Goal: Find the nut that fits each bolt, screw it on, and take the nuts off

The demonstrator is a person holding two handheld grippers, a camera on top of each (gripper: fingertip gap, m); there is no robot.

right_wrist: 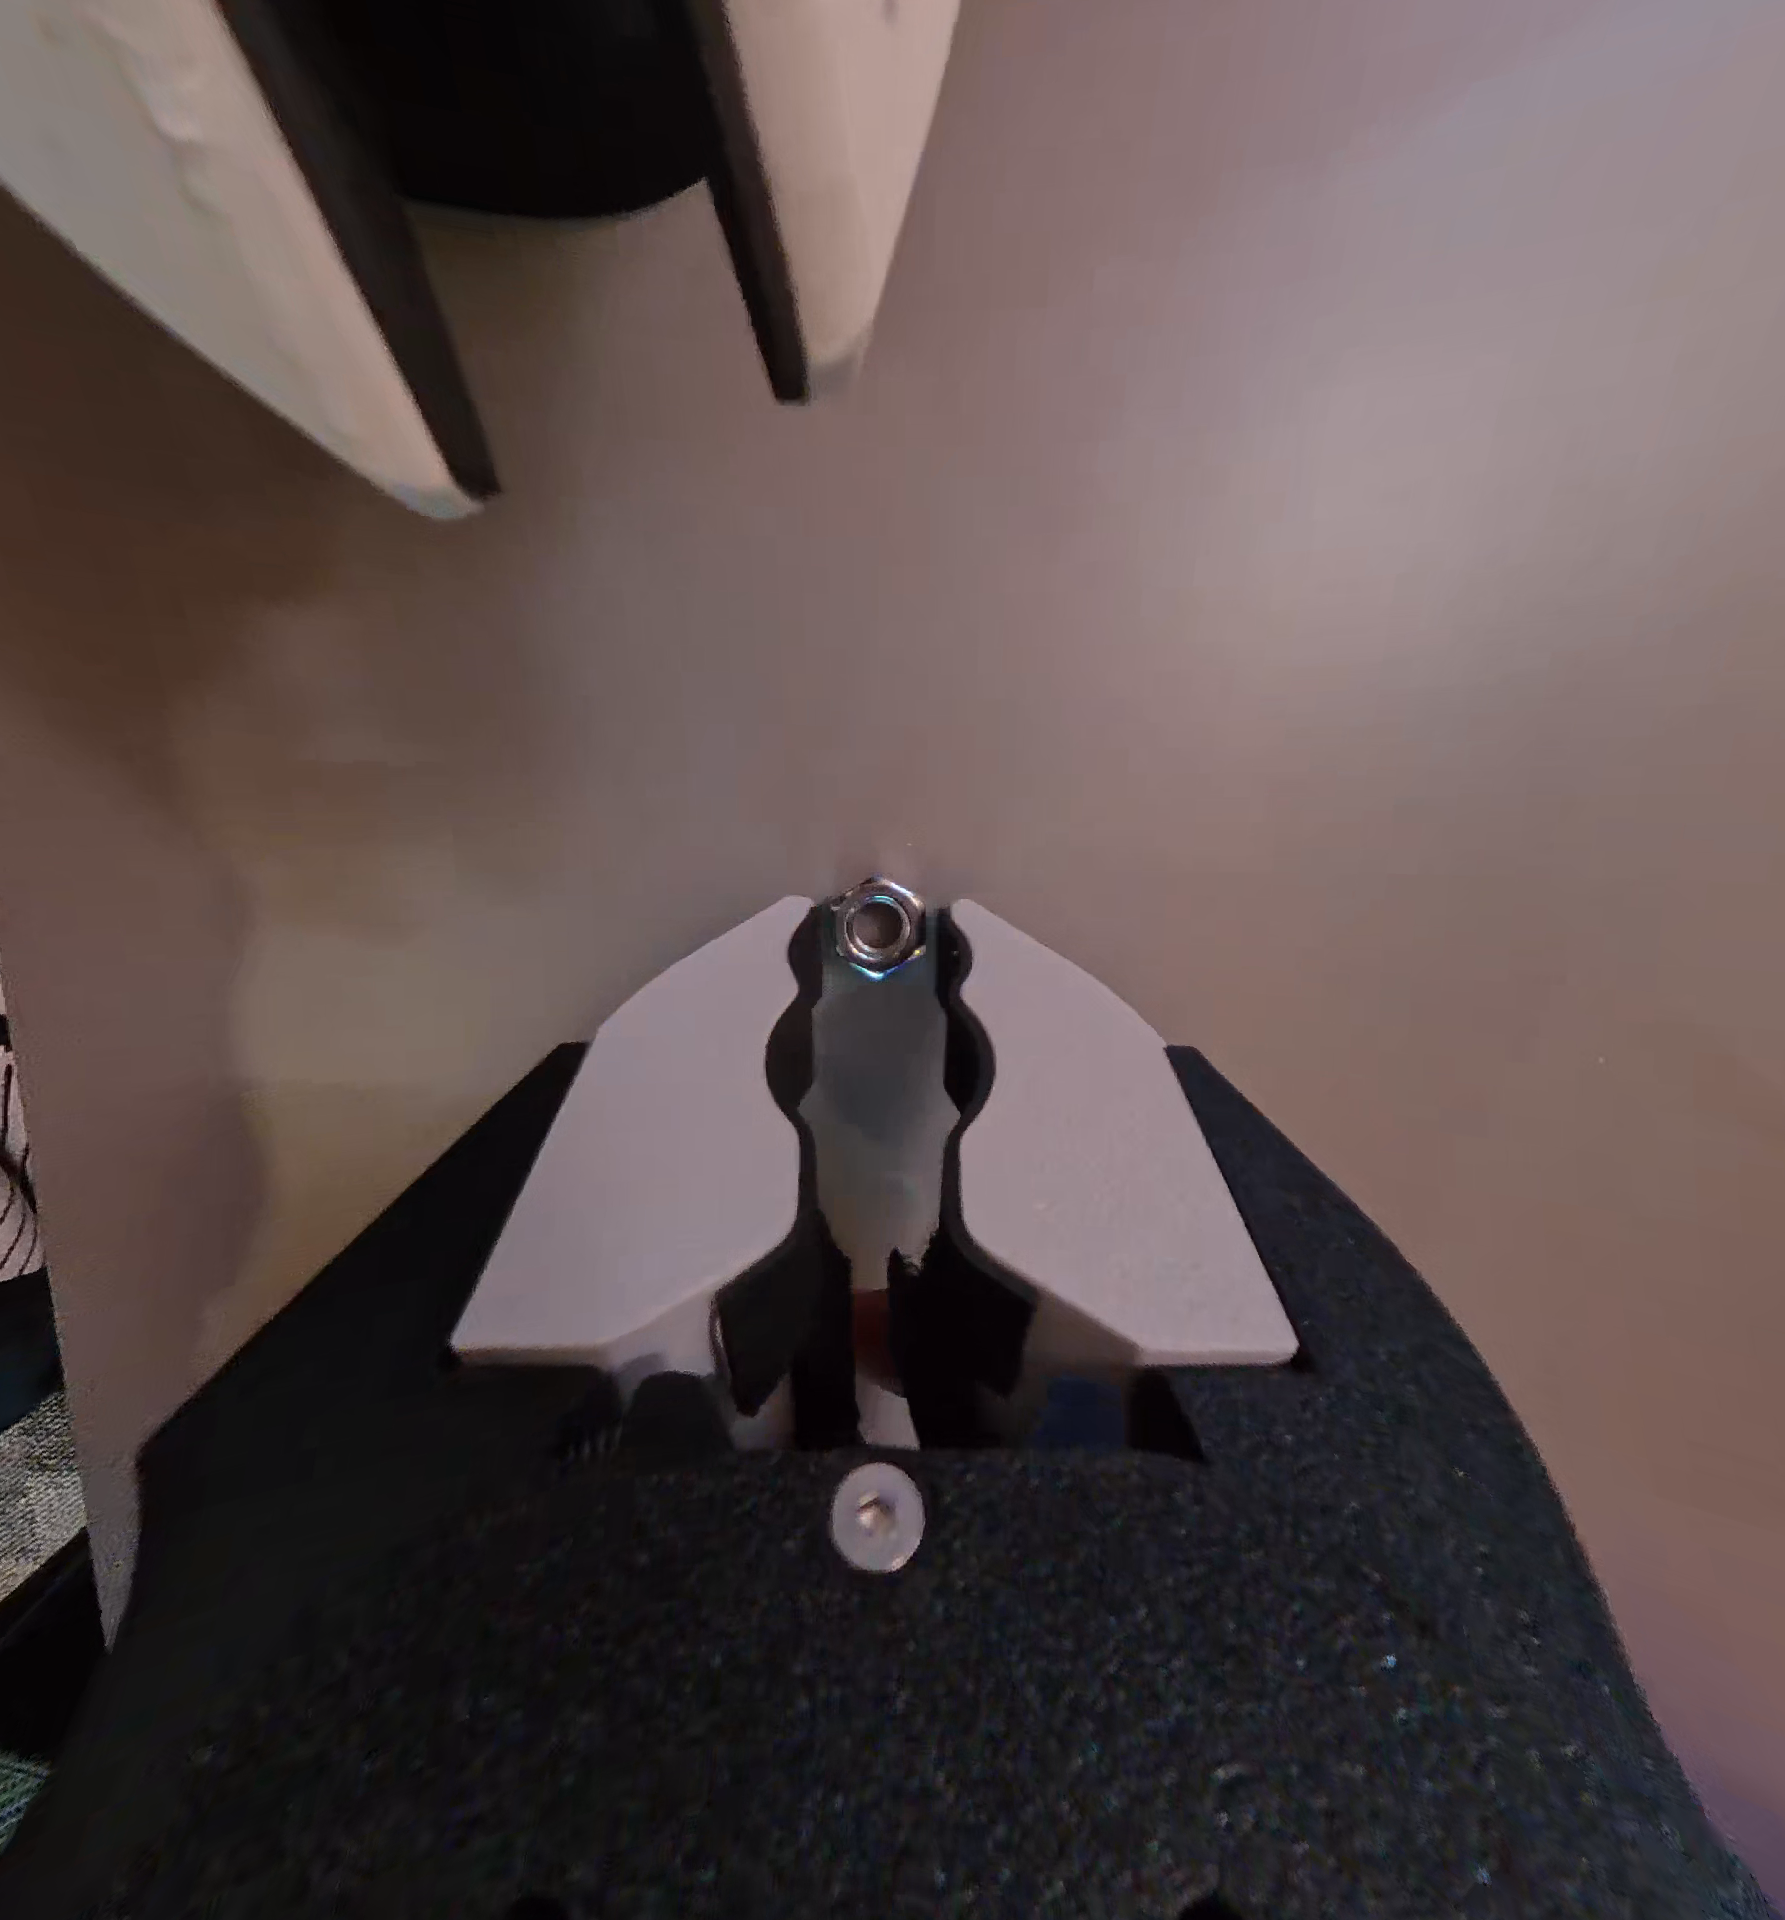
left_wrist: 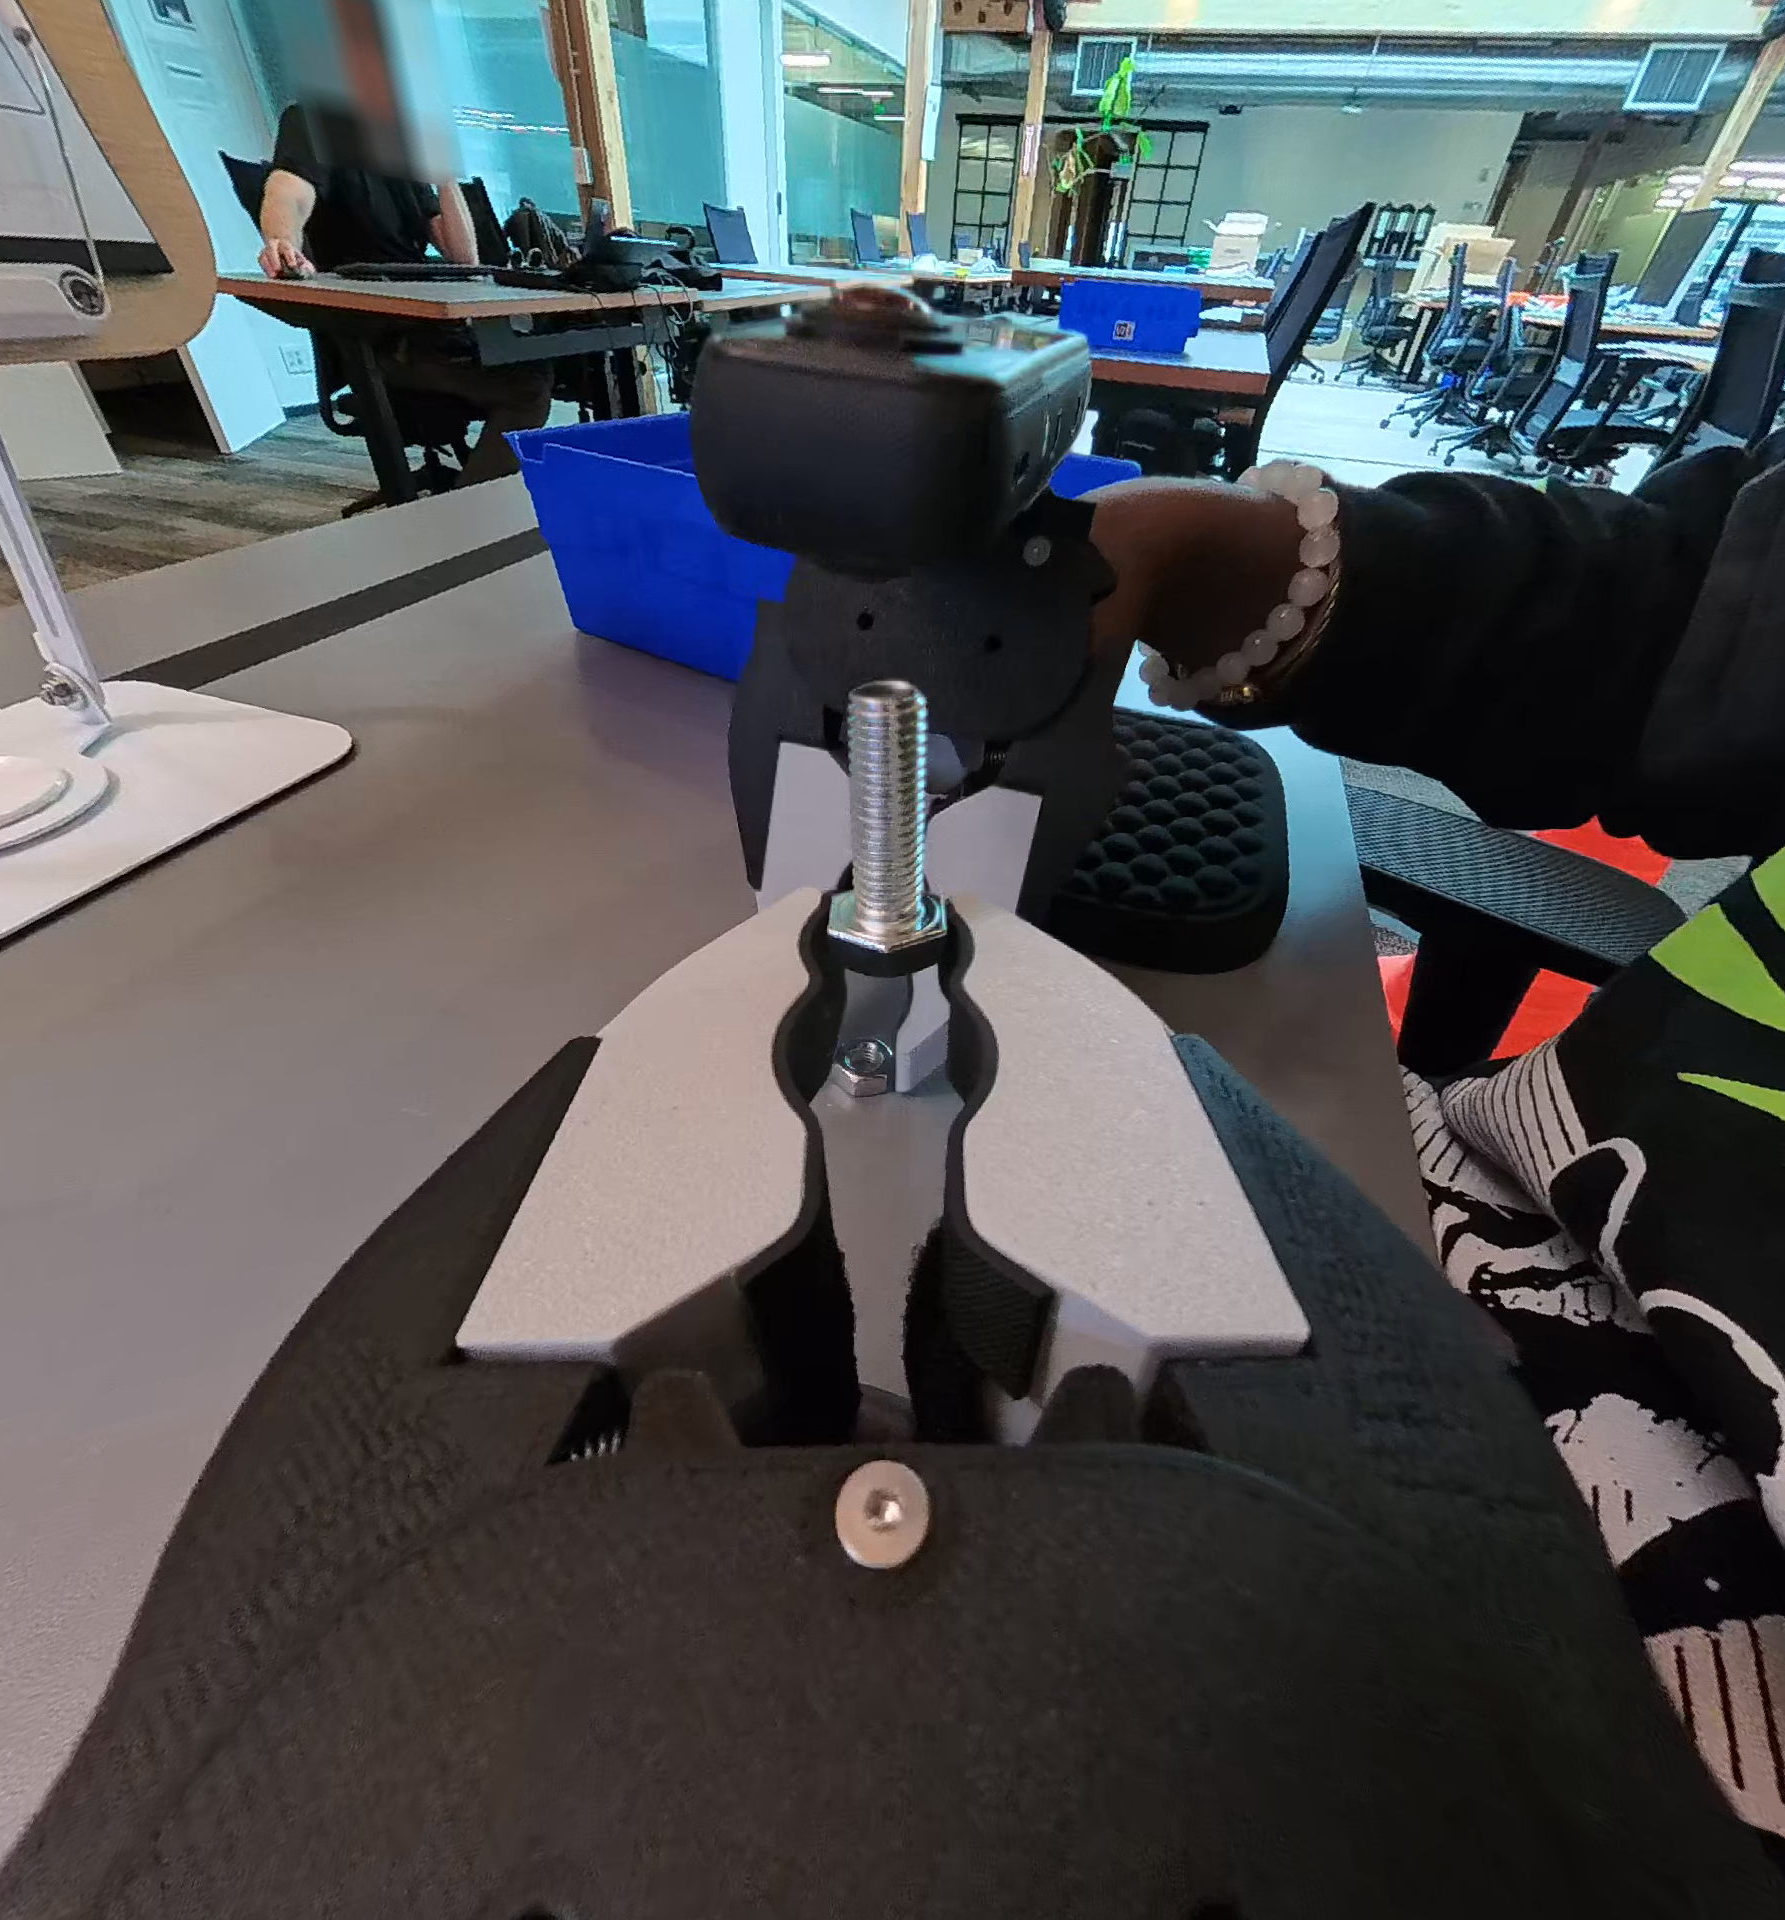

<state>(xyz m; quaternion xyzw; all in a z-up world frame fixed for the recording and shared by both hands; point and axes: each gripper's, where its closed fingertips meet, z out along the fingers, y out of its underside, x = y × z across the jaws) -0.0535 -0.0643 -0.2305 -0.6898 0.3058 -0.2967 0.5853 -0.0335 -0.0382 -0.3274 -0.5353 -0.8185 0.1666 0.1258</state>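
The bolt (left_wrist: 886, 810) is clamped upright by its head in the left tool (left_wrist: 883, 940), thread exposed. A nut (right_wrist: 875, 928) is apparently pinched in the right tool (right_wrist: 875, 935) near the bench (right_wrist: 1283, 727).

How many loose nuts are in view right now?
1: a small silver hex nut on the grey table, at the right hand-held gripper's fingertips. More may be hidden.

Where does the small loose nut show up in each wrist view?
Left wrist view: small nut lies on the grey table, low centre, seen through the gap in the left gripper's jaws, below the bolt.
Right wrist view: centre, between the right gripper's jaws.
Shared landmark: the grey table.
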